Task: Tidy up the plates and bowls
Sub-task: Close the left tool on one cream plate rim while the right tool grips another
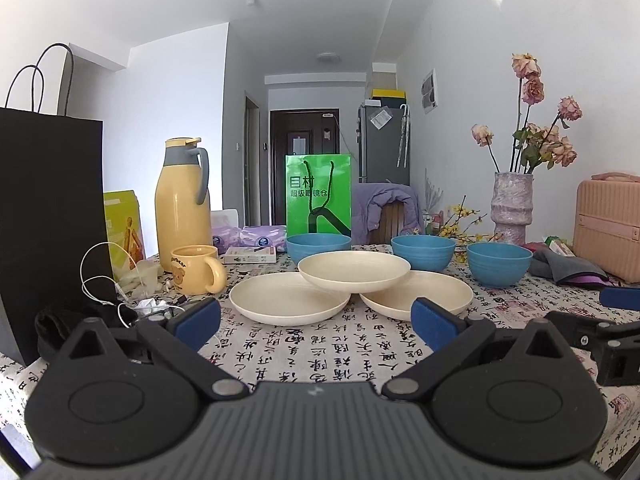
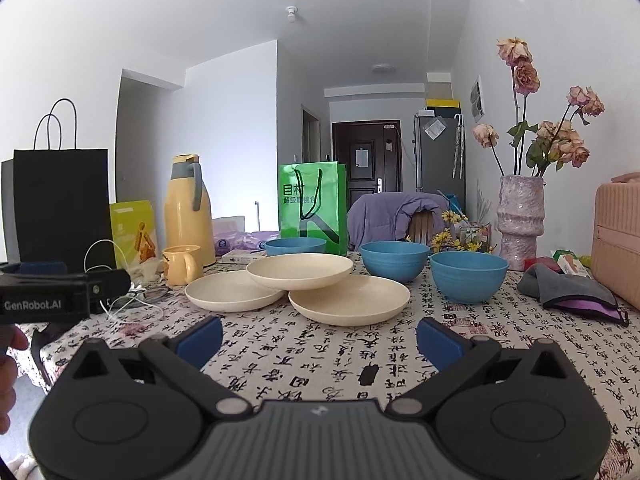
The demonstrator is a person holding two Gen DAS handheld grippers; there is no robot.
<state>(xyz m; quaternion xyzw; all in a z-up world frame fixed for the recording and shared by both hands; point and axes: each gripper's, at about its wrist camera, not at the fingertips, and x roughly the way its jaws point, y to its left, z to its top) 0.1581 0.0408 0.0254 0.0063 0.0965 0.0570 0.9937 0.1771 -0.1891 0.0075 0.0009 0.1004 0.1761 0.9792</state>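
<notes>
Three shallow cream plates sit mid-table in the left wrist view: the left cream plate (image 1: 290,298) and the right cream plate (image 1: 418,294) lie flat on the calligraphy-print tablecloth (image 1: 320,352), and the top cream plate (image 1: 354,271) rests across both, bridging them. Behind stand three round blue bowls, apart from one another: the far-left blue bowl (image 1: 319,246), the middle blue bowl (image 1: 423,252) and the right blue bowl (image 1: 499,264). The left gripper (image 1: 316,322) hovers near the plates with its blue-padded fingers spread wide, holding nothing. A yellow mug with a bear print (image 1: 196,269) stands just beside a tall yellow thermos jug (image 1: 183,204). In the right wrist view the same top cream plate (image 2: 300,271) overlaps the left cream plate (image 2: 232,291) and right cream plate (image 2: 348,300), with the right blue bowl (image 2: 468,276) nearest that side. The right gripper (image 2: 320,340) is also open wide and empty, short of the plates. A dark folded cloth (image 2: 572,290), possibly a pouch, lies at right.
</notes>
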